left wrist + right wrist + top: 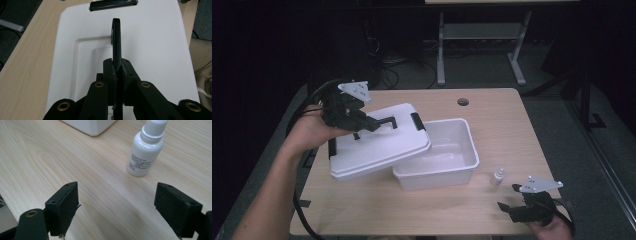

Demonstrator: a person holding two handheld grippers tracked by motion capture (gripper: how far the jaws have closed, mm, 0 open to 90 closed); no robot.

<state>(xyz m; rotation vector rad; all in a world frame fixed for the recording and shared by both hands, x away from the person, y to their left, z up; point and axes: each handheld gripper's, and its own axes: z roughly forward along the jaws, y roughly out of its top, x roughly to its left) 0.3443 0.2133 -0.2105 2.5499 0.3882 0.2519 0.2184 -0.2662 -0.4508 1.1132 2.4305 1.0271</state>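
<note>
Here, the left gripper [379,123] had its jaws pressed together on the black handle [116,42] in the middle of the white lid [377,142], pinching that thin bar edge-on between the pads. The lid hung tilted over the left part of the table [362,205], its right edge overlapping the left rim of the open white tub [462,170], so the two looked to be touching or nearly so there; which, could not be told. Black clips sat at the lid's far-right and near-left ends. In the left gripper view, the lid's flat top spread wide on both sides of the handle, with bare wood beyond its left edge.

The tub sat near the middle of the table with its mouth uncovered over its right part. A small white dropper bottle [497,177] stood upright just right of the tub's near-right corner, apart from it.

The right gripper [512,200] rested low at the near-right corner of the table, its jaws spread wide and holding nothing. In the right gripper view, the bottle stood beyond and between the jaws, closer to the right one, with open wood all around it and the tub's corner farther off. Bare tabletop lay along the near edge.
</note>
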